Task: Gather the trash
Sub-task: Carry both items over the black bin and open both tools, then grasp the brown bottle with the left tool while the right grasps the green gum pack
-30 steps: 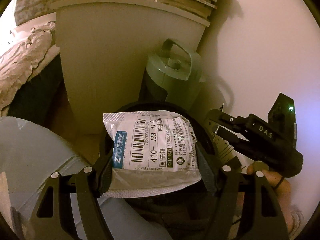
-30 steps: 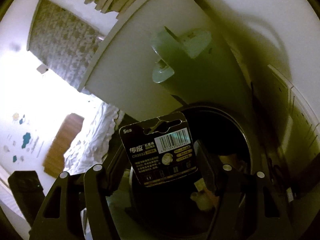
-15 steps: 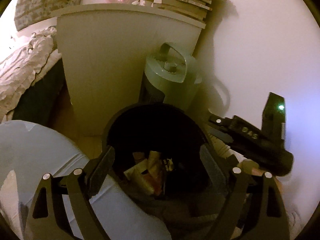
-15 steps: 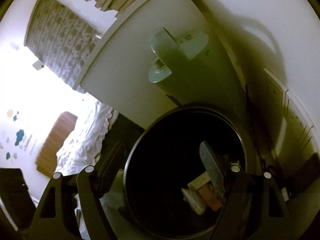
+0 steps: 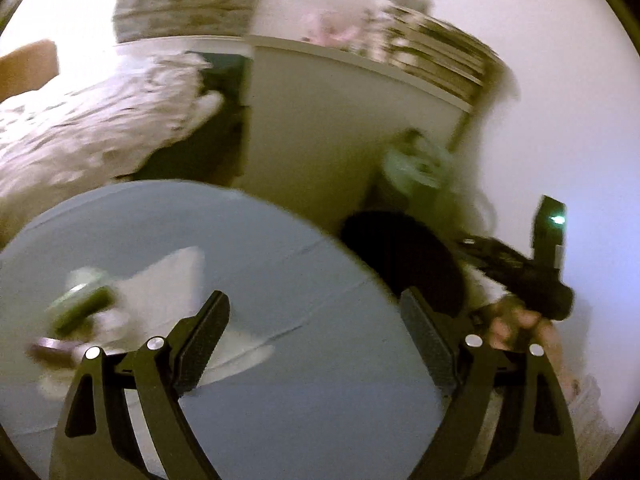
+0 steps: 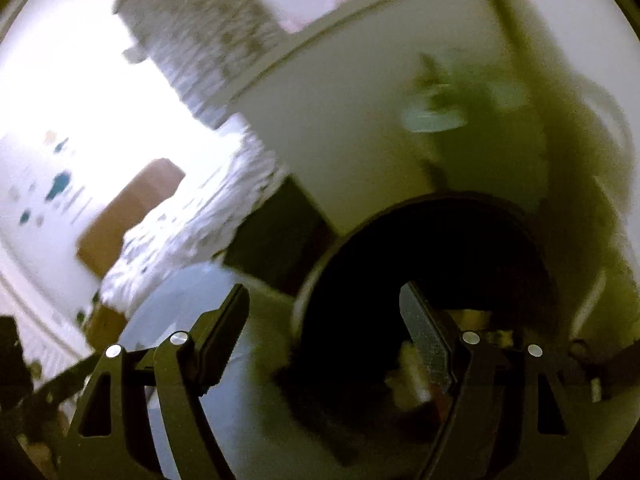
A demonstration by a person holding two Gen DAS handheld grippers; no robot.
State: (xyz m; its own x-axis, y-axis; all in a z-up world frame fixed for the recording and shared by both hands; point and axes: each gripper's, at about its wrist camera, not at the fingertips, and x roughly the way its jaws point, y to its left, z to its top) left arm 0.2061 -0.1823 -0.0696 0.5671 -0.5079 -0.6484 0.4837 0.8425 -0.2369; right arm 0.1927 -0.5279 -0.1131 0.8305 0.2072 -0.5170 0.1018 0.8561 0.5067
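Observation:
My left gripper (image 5: pixel 316 334) is open and empty, over a round pale-blue table top (image 5: pixel 280 280). Blurred trash lies at the table's left: a green item (image 5: pixel 82 308), white paper (image 5: pixel 168 280) and a dark purple piece (image 5: pixel 52 346). The black trash bin (image 5: pixel 404 256) stands beyond the table's right edge, with the right gripper's body (image 5: pixel 524 276) beside it. My right gripper (image 6: pixel 324 334) is open and empty, over the near left rim of the bin (image 6: pixel 432 240); scraps (image 6: pixel 416 372) lie inside.
A white cabinet (image 5: pixel 340 120) with stacked books (image 5: pixel 436 60) stands behind the bin, a green jug (image 5: pixel 416 160) beside it. A bed with a rumpled white quilt (image 5: pixel 92 120) lies at left. A white wall (image 5: pixel 560 120) is at right.
Both grippers let go of their trash, a shipping bag and a battery card, over the bin. Both then swung left and back; the blue table now fills the left wrist view.

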